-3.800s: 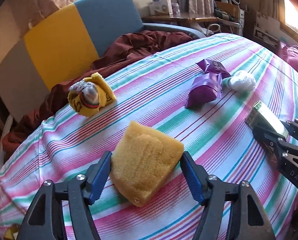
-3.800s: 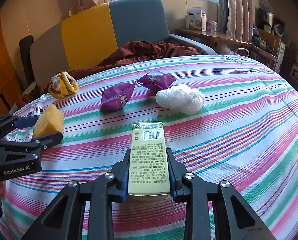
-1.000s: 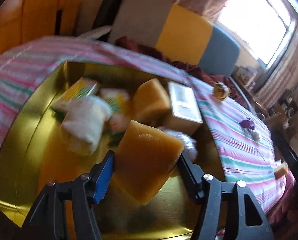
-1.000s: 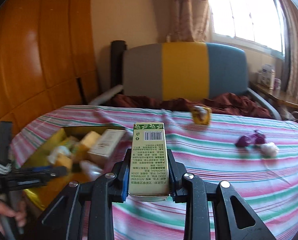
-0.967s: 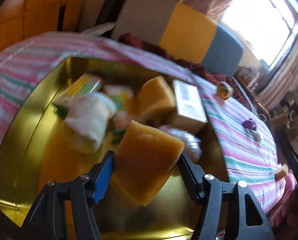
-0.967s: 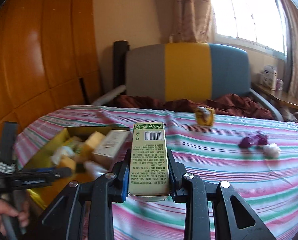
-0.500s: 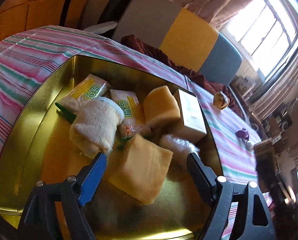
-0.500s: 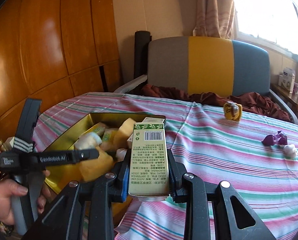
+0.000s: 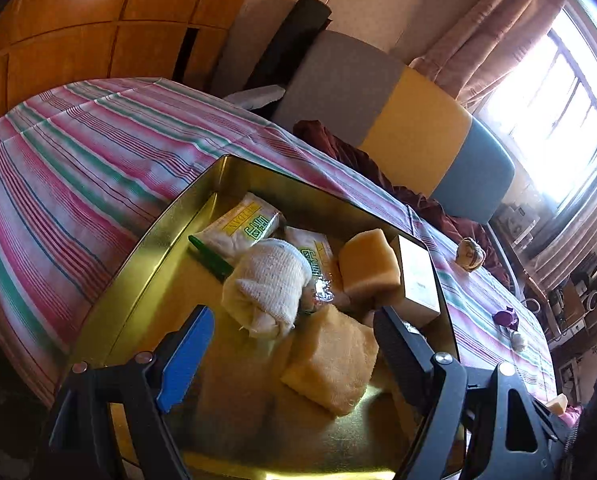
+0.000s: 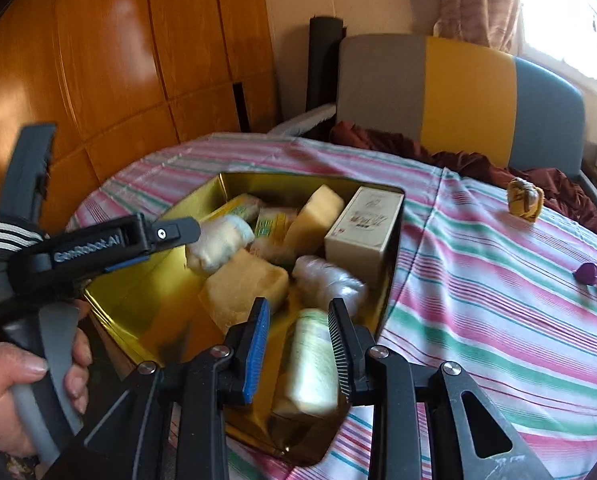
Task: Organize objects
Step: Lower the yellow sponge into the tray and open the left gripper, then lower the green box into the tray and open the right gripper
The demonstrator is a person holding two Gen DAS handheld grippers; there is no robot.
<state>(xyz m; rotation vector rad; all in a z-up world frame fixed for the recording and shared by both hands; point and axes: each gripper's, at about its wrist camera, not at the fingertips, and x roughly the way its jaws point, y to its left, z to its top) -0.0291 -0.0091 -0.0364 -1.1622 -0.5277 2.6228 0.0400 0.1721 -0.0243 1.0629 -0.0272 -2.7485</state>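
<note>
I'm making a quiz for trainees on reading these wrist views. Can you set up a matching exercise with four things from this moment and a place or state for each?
Things:
1. green box
2. left gripper
3. white carton
4. purple wrapper

Places or states:
A. on the striped cloth, outside the gold tin
B. upright against the tin's far right wall
C. open, above a yellow sponge lying in the tin
D. blurred, between the right gripper's parted fingers

Pairs: 1-D, 2-C, 3-B, 4-A

Tin [image 9: 146, 240] gold. Sponges [image 9: 332, 364] yellow-orange. Rolled cloth [image 9: 272, 286] off-white. Box [image 10: 364, 226] cream. Carton [image 10: 310, 364] pale green, blurred. Tablecloth [image 9: 78, 152] pink, green, white, blue stripes. Chair [image 10: 458, 88] grey, yellow, blue blocks. Wrapper [image 10: 594, 272] purple.
</note>
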